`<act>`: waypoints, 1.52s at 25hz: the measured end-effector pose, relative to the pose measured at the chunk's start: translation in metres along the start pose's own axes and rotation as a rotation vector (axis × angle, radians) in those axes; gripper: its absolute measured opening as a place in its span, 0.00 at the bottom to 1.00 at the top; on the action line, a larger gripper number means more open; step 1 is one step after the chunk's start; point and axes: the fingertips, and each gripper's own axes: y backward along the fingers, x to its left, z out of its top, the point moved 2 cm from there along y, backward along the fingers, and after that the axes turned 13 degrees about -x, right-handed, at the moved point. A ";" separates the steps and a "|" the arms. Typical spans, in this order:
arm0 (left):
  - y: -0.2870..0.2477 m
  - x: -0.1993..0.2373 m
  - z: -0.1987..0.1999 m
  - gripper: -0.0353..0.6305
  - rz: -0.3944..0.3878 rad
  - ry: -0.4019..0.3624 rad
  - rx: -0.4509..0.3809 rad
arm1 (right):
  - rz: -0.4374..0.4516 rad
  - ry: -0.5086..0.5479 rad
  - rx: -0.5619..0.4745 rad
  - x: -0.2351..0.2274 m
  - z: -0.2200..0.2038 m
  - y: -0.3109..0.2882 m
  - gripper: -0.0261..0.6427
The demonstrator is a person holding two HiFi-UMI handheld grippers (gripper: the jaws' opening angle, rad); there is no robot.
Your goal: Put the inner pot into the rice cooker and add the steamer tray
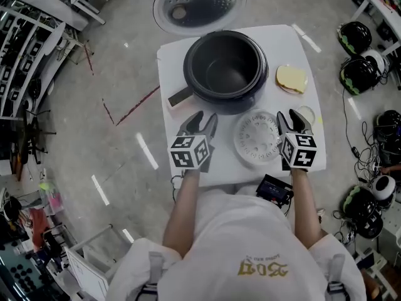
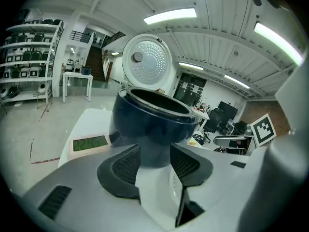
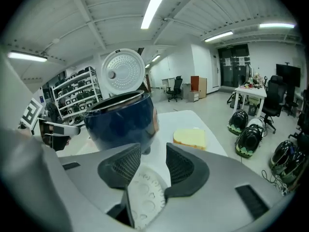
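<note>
Nearest: a small black gadget [image 1: 274,190] at the near edge of the desk [image 1: 301,46]; just past it both claws hang low over the desk, pointing fwd & down. The left claw [image 1: 205,118] is open w/ nothing betw. its pads [image 2: 129,164], only bare desk and a sliver of tray rim off to its right; the right claw [image 1: 291,116] is also open & empty, w/ the steamer tray [image 1: 257,138] lying flat below and a bit left of it, untouched. The tray sits betw. the two claws, just in front of the rice cooker [image 1: 225,68]. The cooker's mid-desk, lid [image 1: 199,4] tipped back & open; the inner pot [image 1: 227,74] looks already seated inside, dark rim showing at the top, tho can't be sure it's fully down. Right of the cooker, near the desk's far side, lies a yellow sponge [image 3: 189,138], apart from the rest.

Step in hand, as I read it: pot's done, tray's next; both claws are poised by the tray for pickup. Next move prob. needs one or both claws brought onto the tray's thin rim; pinch it; keep it level; lift over the cooker's wall; lower it centred onto the pot. Flat rim on flat desk = little to bite on; it may slide instead of lifting.
</note>
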 end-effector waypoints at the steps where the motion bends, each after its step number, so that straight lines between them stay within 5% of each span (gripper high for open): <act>1: 0.000 0.000 -0.007 0.37 -0.008 0.008 0.015 | -0.005 0.003 0.011 0.000 -0.005 0.003 0.29; 19: -0.027 -0.040 -0.106 0.37 -0.211 0.094 0.270 | -0.128 -0.109 0.198 -0.023 -0.103 0.038 0.30; 32: -0.040 -0.044 -0.148 0.37 -0.236 0.054 0.390 | -0.154 -0.123 0.286 -0.032 -0.143 0.038 0.29; 38: -0.041 -0.045 -0.158 0.27 -0.244 0.075 0.402 | -0.170 -0.150 0.308 -0.032 -0.157 0.041 0.28</act>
